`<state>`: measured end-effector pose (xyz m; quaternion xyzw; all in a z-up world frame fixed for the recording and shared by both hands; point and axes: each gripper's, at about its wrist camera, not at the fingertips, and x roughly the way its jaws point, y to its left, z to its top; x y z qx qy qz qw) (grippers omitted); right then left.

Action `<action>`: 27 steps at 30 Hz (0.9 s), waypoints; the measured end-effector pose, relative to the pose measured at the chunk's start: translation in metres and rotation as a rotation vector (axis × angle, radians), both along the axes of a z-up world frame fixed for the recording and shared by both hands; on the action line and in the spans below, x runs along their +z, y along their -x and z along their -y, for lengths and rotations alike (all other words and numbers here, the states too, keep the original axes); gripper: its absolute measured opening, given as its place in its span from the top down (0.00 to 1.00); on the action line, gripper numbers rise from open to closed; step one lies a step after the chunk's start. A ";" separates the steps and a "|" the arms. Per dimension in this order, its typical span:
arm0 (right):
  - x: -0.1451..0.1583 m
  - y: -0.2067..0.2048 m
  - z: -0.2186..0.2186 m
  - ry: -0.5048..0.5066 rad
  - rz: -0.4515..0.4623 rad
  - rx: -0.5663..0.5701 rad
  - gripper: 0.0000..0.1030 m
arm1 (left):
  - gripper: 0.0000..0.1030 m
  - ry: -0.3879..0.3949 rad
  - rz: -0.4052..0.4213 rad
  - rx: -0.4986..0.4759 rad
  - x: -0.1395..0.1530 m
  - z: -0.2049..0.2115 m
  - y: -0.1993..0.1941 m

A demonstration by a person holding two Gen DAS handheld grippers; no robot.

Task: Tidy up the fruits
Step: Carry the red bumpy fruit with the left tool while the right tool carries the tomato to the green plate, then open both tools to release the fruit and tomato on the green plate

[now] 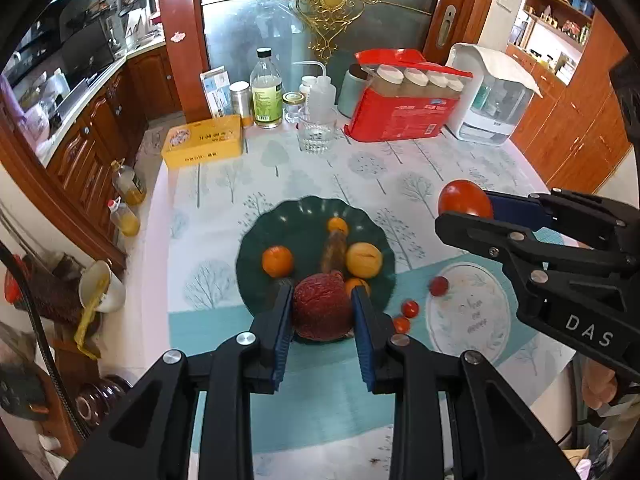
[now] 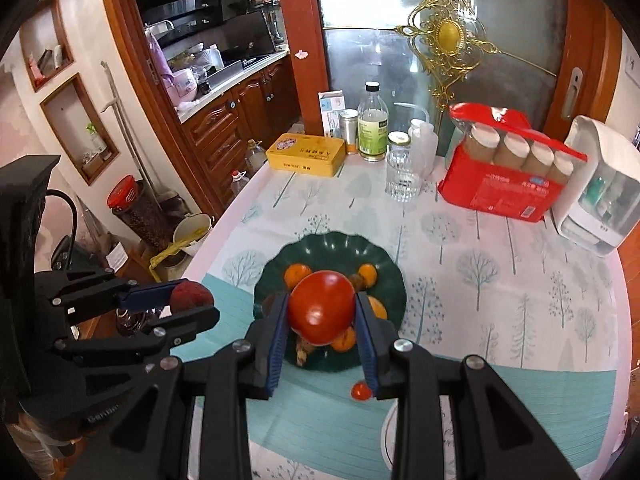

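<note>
My left gripper (image 1: 322, 300) is shut on a wrinkled dark red fruit (image 1: 322, 306), held above the near rim of a dark green plate (image 1: 308, 212). The plate holds small oranges (image 1: 277, 261), a pale yellow fruit (image 1: 364, 260) and a brown piece (image 1: 334, 254). My right gripper (image 2: 322, 312) is shut on a large red tomato (image 2: 322, 306), held over the same plate (image 2: 332, 246). Small cherry tomatoes (image 1: 410, 309) lie on the cloth right of the plate; one shows in the right wrist view (image 2: 360, 392). Each gripper shows in the other's view, the right gripper (image 1: 464, 208) and the left gripper (image 2: 192, 300).
At the table's back stand a yellow tin (image 1: 204, 142), a glass bottle (image 1: 266, 92), a drinking glass (image 1: 316, 130), a red pack of cups (image 1: 408, 100) and a white appliance (image 1: 492, 96). A round coaster print (image 1: 468, 314) is right of the plate. Table edge falls off left toward bottles (image 1: 128, 184).
</note>
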<state>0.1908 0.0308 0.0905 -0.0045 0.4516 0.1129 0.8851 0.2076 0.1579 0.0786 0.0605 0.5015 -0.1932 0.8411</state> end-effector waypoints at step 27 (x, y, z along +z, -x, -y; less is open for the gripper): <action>-0.184 -0.123 -0.034 0.015 -0.360 0.008 0.68 | 0.74 0.004 -0.345 0.008 -0.186 -0.007 -0.170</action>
